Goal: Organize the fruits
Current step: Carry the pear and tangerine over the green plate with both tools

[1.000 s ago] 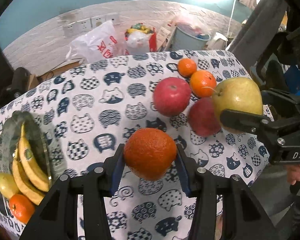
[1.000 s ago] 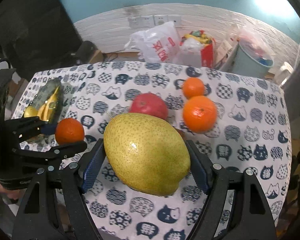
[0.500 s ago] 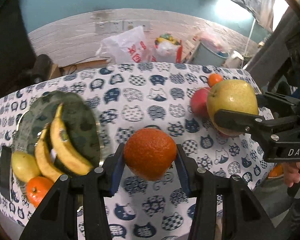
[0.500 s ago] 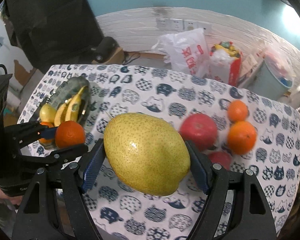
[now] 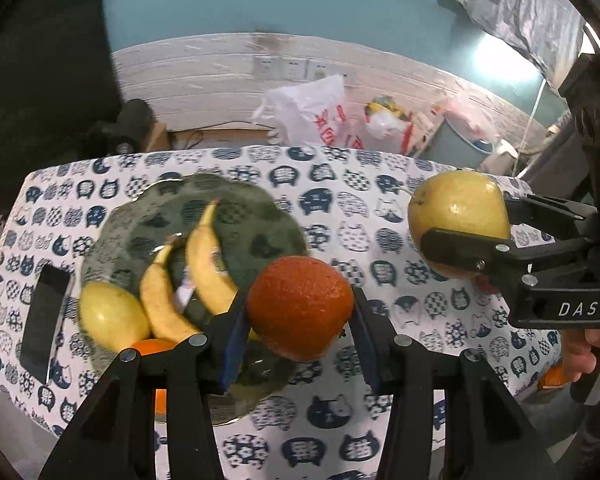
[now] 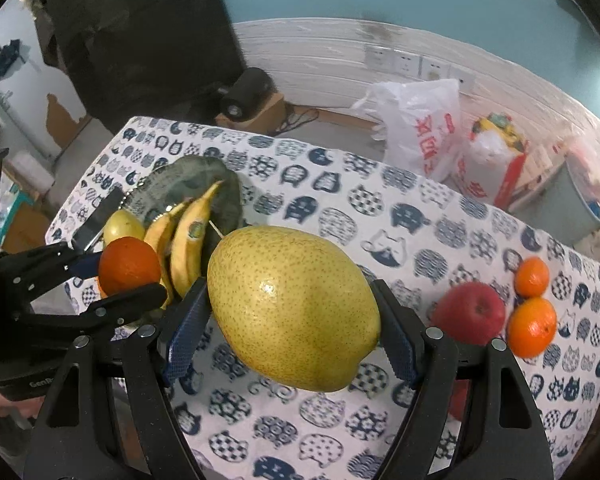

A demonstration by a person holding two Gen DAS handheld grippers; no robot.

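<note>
My left gripper (image 5: 298,320) is shut on an orange (image 5: 299,307) and holds it above the near edge of a dark glass plate (image 5: 236,208). The plate holds two bananas (image 5: 204,256), a yellow fruit (image 5: 110,314) and a small orange (image 5: 152,346). My right gripper (image 6: 290,330) is shut on a yellow-green pear (image 6: 292,304), held above the cloth to the right of the plate (image 6: 188,174); it shows in the left wrist view too (image 5: 458,214). A red apple (image 6: 470,312) and two oranges (image 6: 532,328) lie on the cloth at the right.
The table has a cat-print cloth (image 5: 340,208). A black phone (image 5: 44,320) lies left of the plate. Plastic bags (image 5: 316,114) and a bin (image 5: 456,148) stand on the floor behind the table by the wall.
Both grippers have swung left with their fruit. The plate has come from the left side to right under my left gripper, and the loose apple and oranges have fallen behind to the right.
</note>
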